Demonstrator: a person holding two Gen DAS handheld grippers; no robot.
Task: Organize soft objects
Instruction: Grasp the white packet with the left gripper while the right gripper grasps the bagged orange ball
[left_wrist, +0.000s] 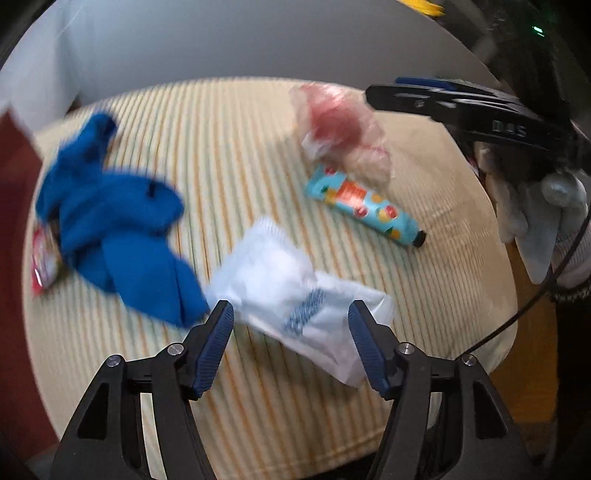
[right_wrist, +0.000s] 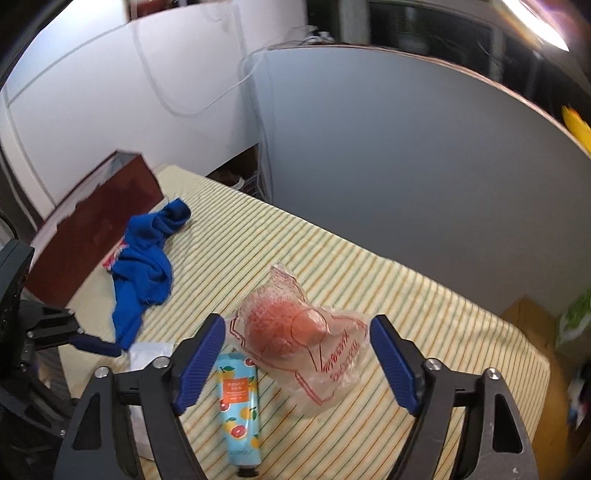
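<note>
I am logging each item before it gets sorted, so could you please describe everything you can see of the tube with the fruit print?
The tube is light blue plastic printed with orange and pink citrus slices, with an orange label panel and a small dark cap at one end. It looks closed and lies flat on the striped cloth. Its crimped end meets or slips under the clear bag holding a pink ball. The right gripper hovers open above it, not touching.

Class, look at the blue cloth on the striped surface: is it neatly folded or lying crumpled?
Crumpled. The blue cloth lies bunched in uneven ridges on the striped cover, with one end twisted into a lump and no flat, squared layers.
</note>
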